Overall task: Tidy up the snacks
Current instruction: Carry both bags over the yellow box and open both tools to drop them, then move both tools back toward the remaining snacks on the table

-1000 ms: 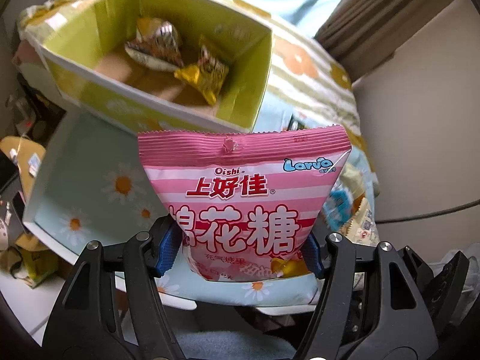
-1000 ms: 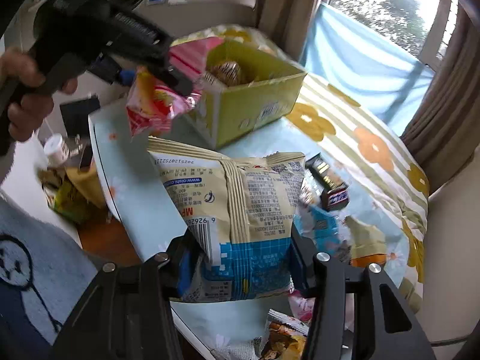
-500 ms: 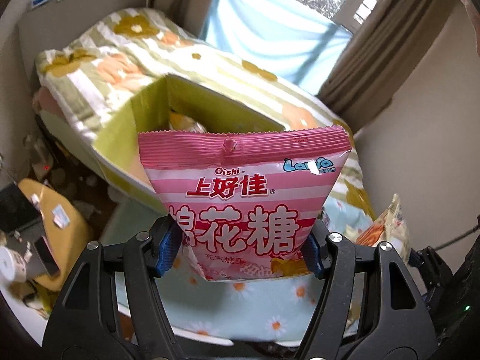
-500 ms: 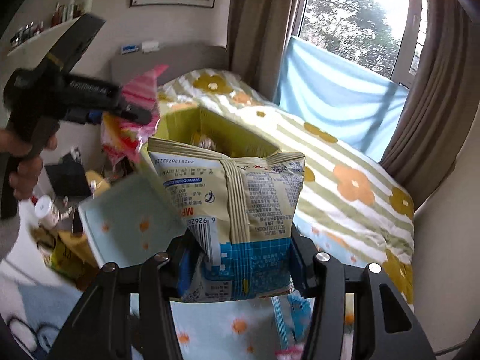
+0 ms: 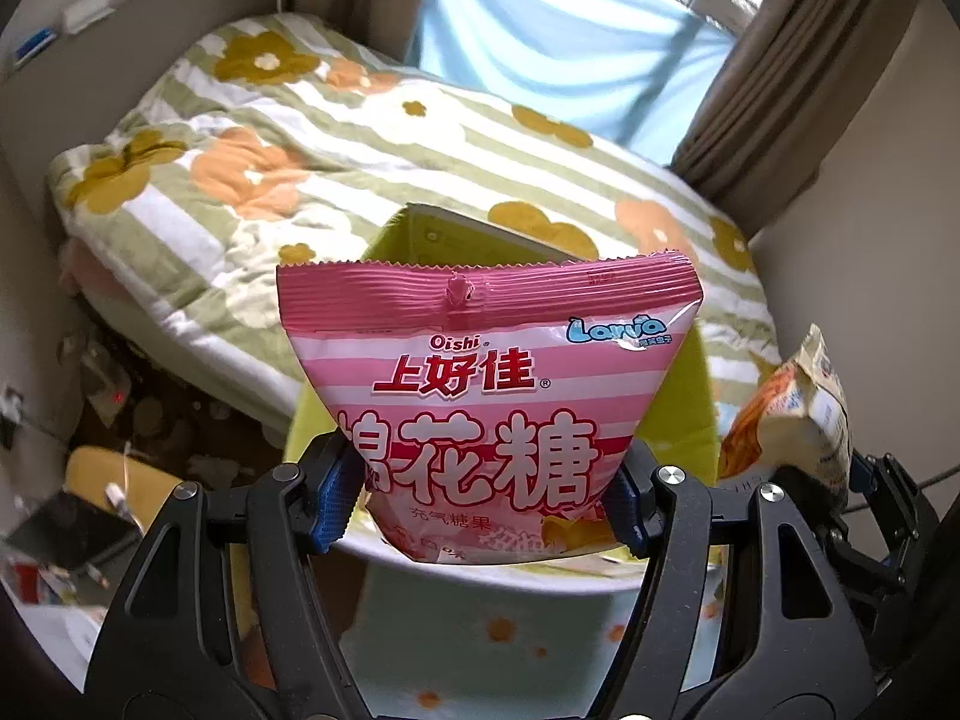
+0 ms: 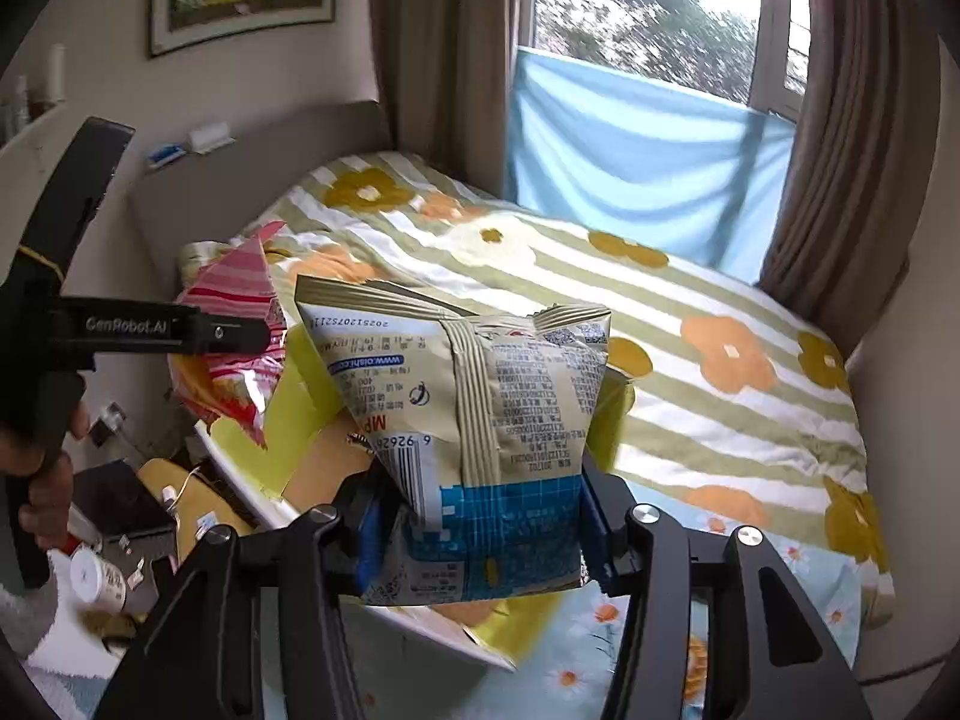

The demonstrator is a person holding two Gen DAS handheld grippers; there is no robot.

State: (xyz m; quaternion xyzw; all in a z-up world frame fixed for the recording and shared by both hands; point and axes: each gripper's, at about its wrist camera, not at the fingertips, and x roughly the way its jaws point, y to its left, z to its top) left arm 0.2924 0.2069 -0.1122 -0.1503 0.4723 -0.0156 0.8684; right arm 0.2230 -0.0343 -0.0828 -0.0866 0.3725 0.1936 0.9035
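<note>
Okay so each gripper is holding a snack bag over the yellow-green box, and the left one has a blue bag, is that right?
Not quite. The left gripper is clamped on a pink bag, as the left wrist view shows. The rest holds: the right gripper grips a beige bag, both over the yellow-green box.

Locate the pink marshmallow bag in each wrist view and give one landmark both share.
Left wrist: pink marshmallow bag centre, clamped in the left gripper.
Right wrist: left of centre, seen edge-on behind that gripper's black arm.
Shared landmark: yellow-green cardboard box.
</note>
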